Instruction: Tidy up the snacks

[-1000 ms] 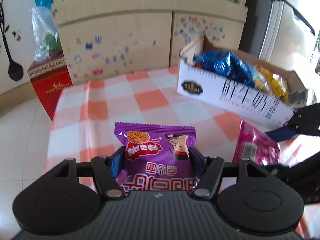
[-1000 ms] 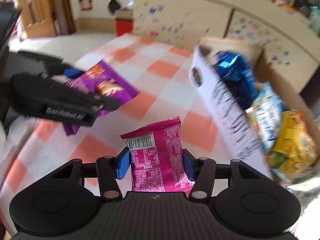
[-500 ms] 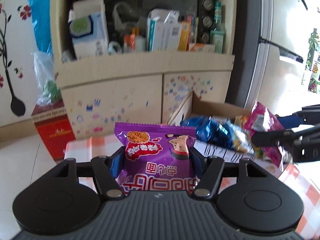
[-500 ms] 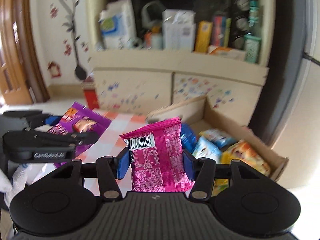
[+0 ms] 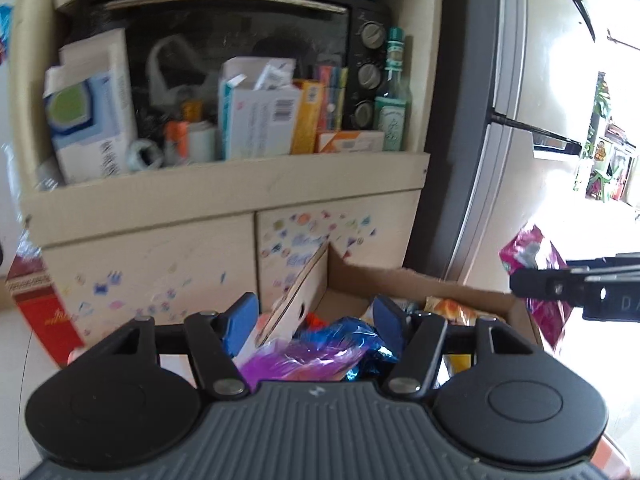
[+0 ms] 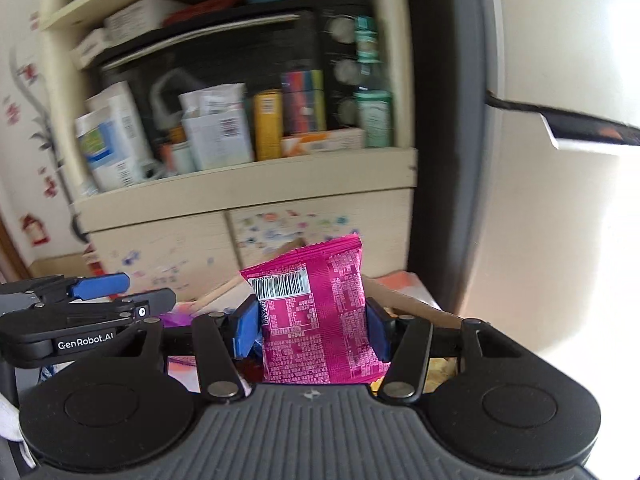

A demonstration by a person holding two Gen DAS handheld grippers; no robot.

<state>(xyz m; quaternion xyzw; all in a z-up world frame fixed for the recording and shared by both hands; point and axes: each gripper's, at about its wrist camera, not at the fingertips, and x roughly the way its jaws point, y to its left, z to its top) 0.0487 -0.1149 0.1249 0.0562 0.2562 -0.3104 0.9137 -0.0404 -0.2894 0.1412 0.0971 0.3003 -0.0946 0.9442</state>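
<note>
- Left wrist view: the left gripper (image 5: 314,320) stands with its blue pads apart and nothing pinched between them. Below the gap a blurred purple snack packet (image 5: 298,362) lies against a blue foil packet (image 5: 346,336); it looks free of the pads and over the near end of the cardboard box (image 5: 416,282), though whether it has settled I cannot tell.
- Same view: the box stands open, its tall flap up at the left end and its far wall towards the cupboard (image 5: 168,264) with the stickers. An orange-yellow packet (image 5: 448,308) shows near the far right corner of the box, so several snacks are already in.
- Same view, right edge: the right gripper (image 5: 576,294) reaches in side-on, carrying a pink snack packet (image 5: 534,258) above the right end of the box.
- Right wrist view: the right gripper (image 6: 312,324) is clamped on the pink snack packet (image 6: 316,320), which stands upright between the pads with its barcode facing the camera. It is not yet let go.
- Same view: the left gripper (image 6: 100,296) sits at the left edge, its fingers parted, with a scrap of purple beneath it. The box (image 6: 404,306) shows only as a brown edge behind the pink packet.
- Judgement: the purple packet looks as good as delivered; the pink one is left to drop in. Whether more snacks wait on the table is hidden.
</note>
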